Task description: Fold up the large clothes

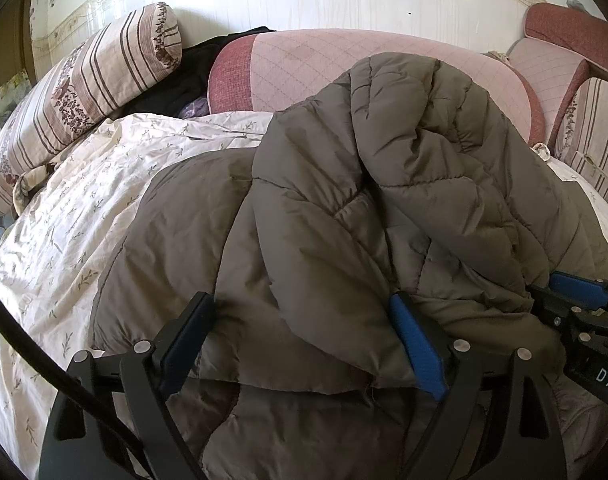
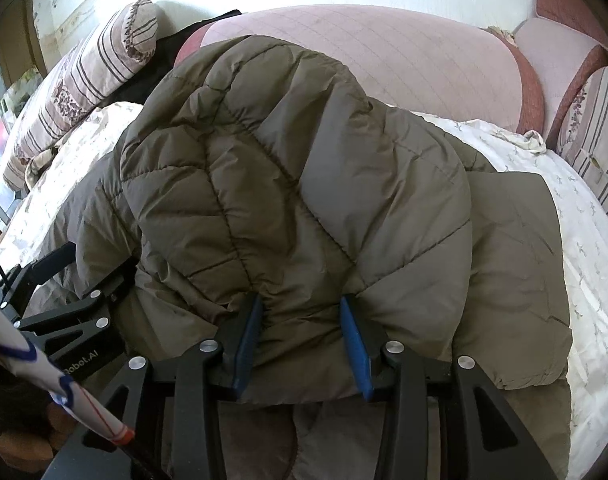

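Blue-padded, the right claw [image 2: 302, 344] pinched a thick fold of the olive quilted jacket [image 2: 304, 184] at the jacket's near hem, its pads pressed into the fabric. Left of that fold, the left claw [image 1: 304, 344] stood wide around a bunched layer of the jacket, whose cloth lay against its blue pad. The jacket was heaped on the floral bedsheet [image 1: 84, 208], with bare sheet open to the jacket's left and right. Beyond the jacket sat a pink cushion [image 1: 343, 64] and a striped bolster [image 1: 88, 92].
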`<action>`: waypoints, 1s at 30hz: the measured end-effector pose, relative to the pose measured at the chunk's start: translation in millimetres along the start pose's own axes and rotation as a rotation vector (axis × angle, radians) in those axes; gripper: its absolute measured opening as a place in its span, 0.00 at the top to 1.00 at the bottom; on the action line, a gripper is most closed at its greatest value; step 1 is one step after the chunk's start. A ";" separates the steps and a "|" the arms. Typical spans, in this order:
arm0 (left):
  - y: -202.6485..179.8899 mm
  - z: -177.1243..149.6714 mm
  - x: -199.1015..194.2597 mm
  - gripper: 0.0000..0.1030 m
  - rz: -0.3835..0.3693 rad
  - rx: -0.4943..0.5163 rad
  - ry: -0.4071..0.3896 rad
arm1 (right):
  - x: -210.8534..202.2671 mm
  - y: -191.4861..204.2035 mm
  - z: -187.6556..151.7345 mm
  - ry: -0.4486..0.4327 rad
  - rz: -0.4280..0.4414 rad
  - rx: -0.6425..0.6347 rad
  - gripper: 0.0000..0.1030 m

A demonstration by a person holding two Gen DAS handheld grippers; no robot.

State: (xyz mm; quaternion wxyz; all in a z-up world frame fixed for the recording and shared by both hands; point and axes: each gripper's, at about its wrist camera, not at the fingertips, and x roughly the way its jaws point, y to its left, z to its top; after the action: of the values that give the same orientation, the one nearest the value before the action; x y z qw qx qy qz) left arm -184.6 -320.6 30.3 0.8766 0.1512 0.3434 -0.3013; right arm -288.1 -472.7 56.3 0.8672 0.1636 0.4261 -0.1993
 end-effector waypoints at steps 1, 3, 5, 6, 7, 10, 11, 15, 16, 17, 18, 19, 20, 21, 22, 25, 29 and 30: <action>0.1 -0.1 0.0 0.13 0.000 0.000 0.000 | 0.3 1.6 0.0 -0.001 -0.004 -0.001 0.57; 1.0 -0.1 0.0 0.13 -0.001 -0.001 0.000 | 0.2 3.2 -0.8 -0.004 -0.017 -0.011 0.56; 1.4 -0.1 0.5 0.13 -0.001 -0.003 0.001 | -0.3 5.3 -1.2 -0.006 -0.030 -0.019 0.56; 1.8 -0.3 0.6 0.12 -0.001 -0.004 0.001 | -0.6 5.9 -1.1 -0.007 -0.035 -0.020 0.55; 2.4 -0.5 1.1 0.12 -0.001 -0.005 0.001 | -0.7 7.0 -0.7 -0.007 -0.040 -0.019 0.55; 3.2 -0.6 1.7 0.12 -0.001 -0.006 0.002 | -1.0 9.9 -1.2 -0.009 -0.054 -0.023 0.54; 2.9 -0.5 1.6 0.12 -0.001 -0.005 0.002 | -1.0 9.8 -1.1 -0.009 -0.056 -0.025 0.54; 2.3 -0.5 1.5 0.11 0.000 -0.004 0.001 | -0.7 11.3 -0.2 -0.010 -0.064 -0.030 0.53; 2.5 -0.5 1.6 0.11 0.000 -0.004 0.002 | -0.7 11.9 -0.2 -0.010 -0.067 -0.031 0.53; 2.4 -0.5 1.5 0.11 -0.001 -0.004 0.002 | -0.6 12.8 -0.1 -0.011 -0.071 -0.036 0.52; 3.0 -0.5 1.7 0.11 0.000 -0.005 0.002 | -0.5 13.5 -0.2 -0.012 -0.076 -0.040 0.52; 2.6 -0.5 1.6 0.11 -0.001 -0.005 0.002 | -0.5 14.1 -0.3 -0.013 -0.081 -0.045 0.52; 2.4 -0.4 1.6 0.11 -0.001 -0.005 0.002 | -0.7 15.5 -0.5 -0.014 -0.086 -0.049 0.51; 2.9 -0.5 1.9 0.11 0.000 -0.005 0.002 | -0.8 16.7 -0.6 -0.015 -0.092 -0.053 0.51; 2.6 -0.4 1.8 0.10 0.000 -0.005 0.002 | -0.9 17.4 -0.9 -0.016 -0.096 -0.056 0.51; 3.3 -1.8 2.6 0.09 0.000 -0.008 0.003 | -1.2 20.7 -1.5 -0.020 -0.109 -0.062 0.50; 5.3 -4.2 3.7 0.08 0.000 -0.013 0.006 | -1.0 22.3 -2.0 -0.022 -0.119 -0.069 0.50; 6.0 -4.4 4.0 0.08 0.001 -0.014 0.006 | -1.1 22.9 -2.2 -0.023 -0.123 -0.070 0.50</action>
State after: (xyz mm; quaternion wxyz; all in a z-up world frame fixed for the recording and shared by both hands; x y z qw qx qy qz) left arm -180.7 -315.6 24.8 0.8767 0.1463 0.3479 -0.2982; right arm -279.1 -451.6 58.5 0.8634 0.1045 0.4319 -0.2389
